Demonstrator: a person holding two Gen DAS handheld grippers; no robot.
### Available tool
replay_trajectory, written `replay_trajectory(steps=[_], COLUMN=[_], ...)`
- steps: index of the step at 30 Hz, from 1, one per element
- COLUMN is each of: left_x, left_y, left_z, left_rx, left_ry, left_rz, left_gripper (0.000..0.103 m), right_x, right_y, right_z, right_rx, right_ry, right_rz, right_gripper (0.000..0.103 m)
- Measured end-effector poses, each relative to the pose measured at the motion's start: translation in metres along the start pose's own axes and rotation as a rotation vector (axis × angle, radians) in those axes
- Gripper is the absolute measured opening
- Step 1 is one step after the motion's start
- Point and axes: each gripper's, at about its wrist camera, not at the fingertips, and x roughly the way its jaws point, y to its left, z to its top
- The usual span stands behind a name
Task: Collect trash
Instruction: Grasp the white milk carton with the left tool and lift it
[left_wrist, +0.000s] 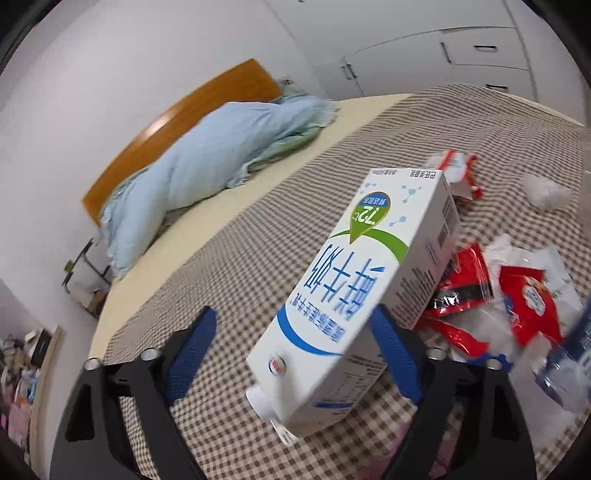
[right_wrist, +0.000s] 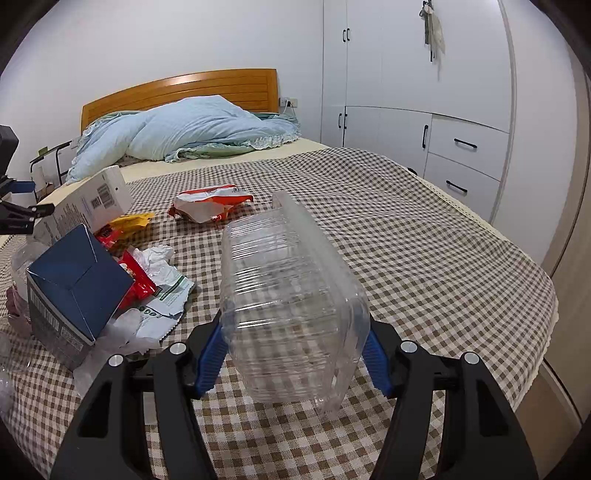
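Checked cloth covers the near half of the bed (right_wrist: 424, 229), with a blue quilt (right_wrist: 184, 129) by the far headboard. Your left tongs (left_wrist: 291, 354) gape wide around the milk carton (left_wrist: 354, 295); only the right pad seems to touch it, so it looks ungripped and could topple onto the wrappers (left_wrist: 480, 295) at its right. Your right tongs (right_wrist: 295, 358) pinch the clear plastic clamshell box (right_wrist: 291, 295) by its near end. Squeeze harder and the thin walls may buckle and slip free. No bin is visible.
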Motion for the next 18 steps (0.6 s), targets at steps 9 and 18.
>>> replay_trajectory(steps=[9, 18], left_x=[0.011, 0.031], left_y=[-0.035, -0.05], left_z=[-0.019, -0.027], left_rx=[0.217, 0.327], left_ry=[0.078, 0.103], left_rz=[-0.07, -0.02], left_gripper=[0.061, 0.09], right_x=[-0.002, -0.003], right_y=[-0.006, -0.009], right_z=[0.001, 0.001], right_rx=[0.016, 0.022], right_ry=[0.0, -0.002], right_rz=[0.014, 0.02], right_gripper=[0.062, 0.062])
